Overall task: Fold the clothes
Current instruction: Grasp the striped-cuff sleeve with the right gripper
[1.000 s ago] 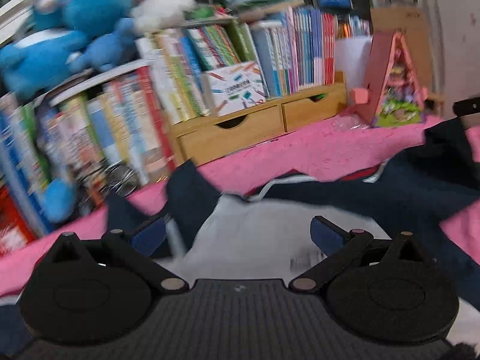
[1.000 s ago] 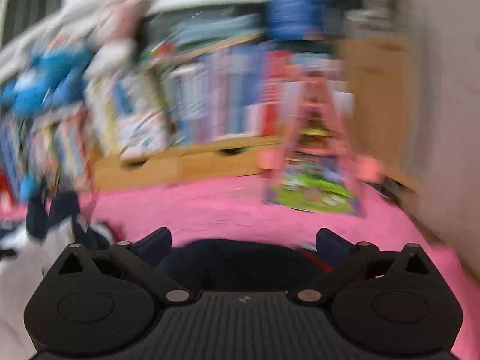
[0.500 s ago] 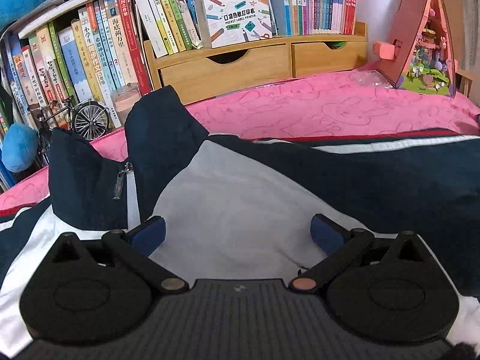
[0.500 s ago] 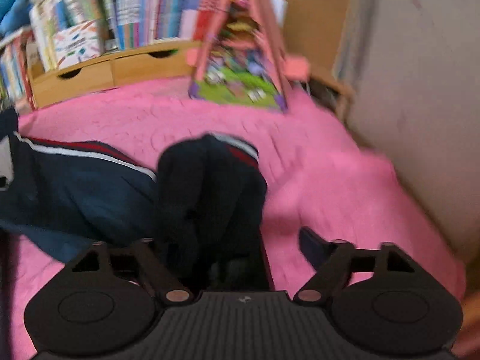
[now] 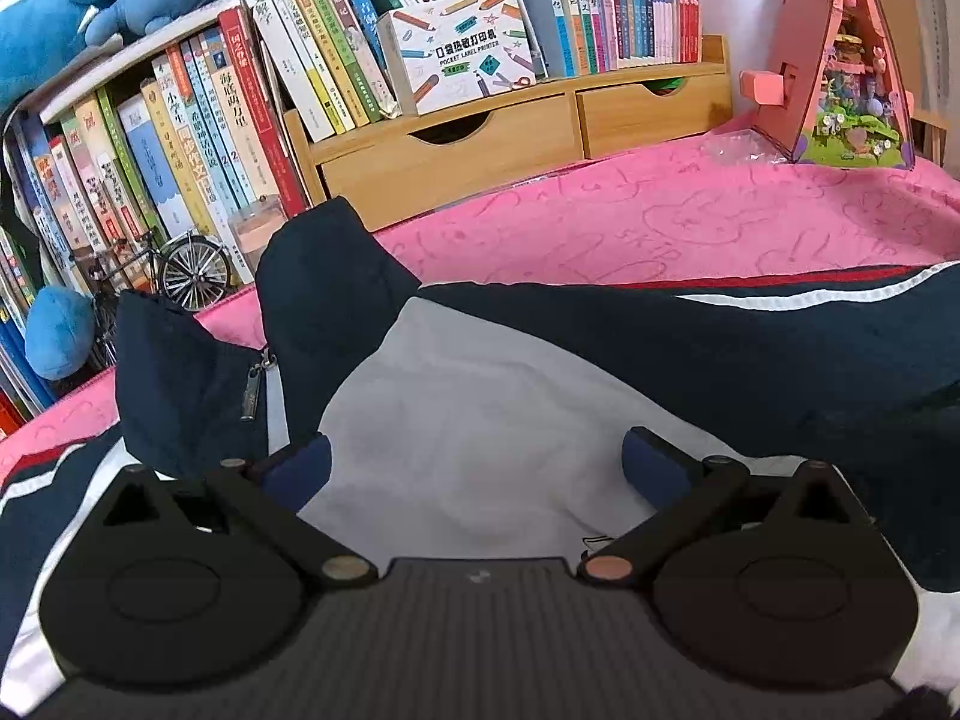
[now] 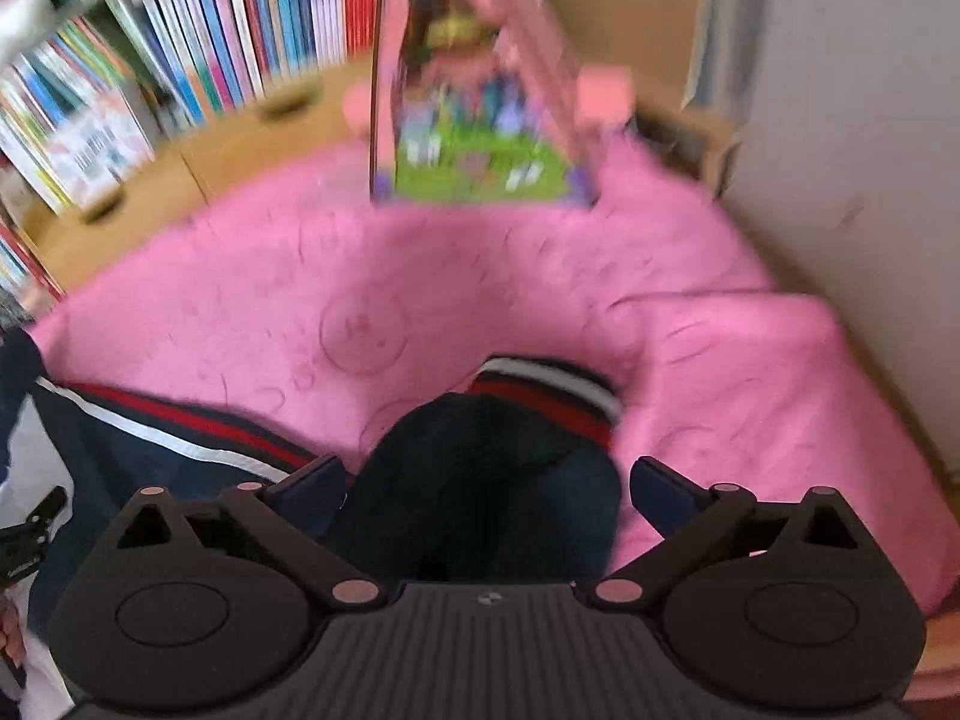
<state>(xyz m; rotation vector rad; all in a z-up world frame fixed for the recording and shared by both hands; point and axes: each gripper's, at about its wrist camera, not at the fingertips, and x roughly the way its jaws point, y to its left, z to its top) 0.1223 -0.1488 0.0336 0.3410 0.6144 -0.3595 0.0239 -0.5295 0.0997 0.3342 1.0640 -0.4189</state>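
Note:
A navy and white jacket (image 5: pixel 480 420) with red and white stripes lies spread on the pink blanket (image 5: pixel 690 222). Its collar (image 5: pixel 324 276) stands up at the left, with a zipper pull beside it. My left gripper (image 5: pixel 474 465) hovers open over the white chest panel, nothing between its pads. In the right wrist view the bunched sleeve (image 6: pixel 492 480) with its striped cuff (image 6: pixel 546 387) lies between the fingers of my right gripper (image 6: pixel 486 492). Those jaws are opening and the pads stand apart from the cloth.
A wooden drawer unit (image 5: pixel 510 138) under rows of books (image 5: pixel 360 48) lines the back. A pink toy house (image 5: pixel 840 60) stands at the back right, also in the right wrist view as toy house (image 6: pixel 480 90). A model bicycle (image 5: pixel 174 270) and blue plush toys (image 5: pixel 60 12) sit left. A wall (image 6: pixel 852 120) bounds the right.
The left gripper sank toward the jacket's white panel, then held still. The right gripper tipped downward over the sleeve end and swung right; its jaws narrowed, then widened again.

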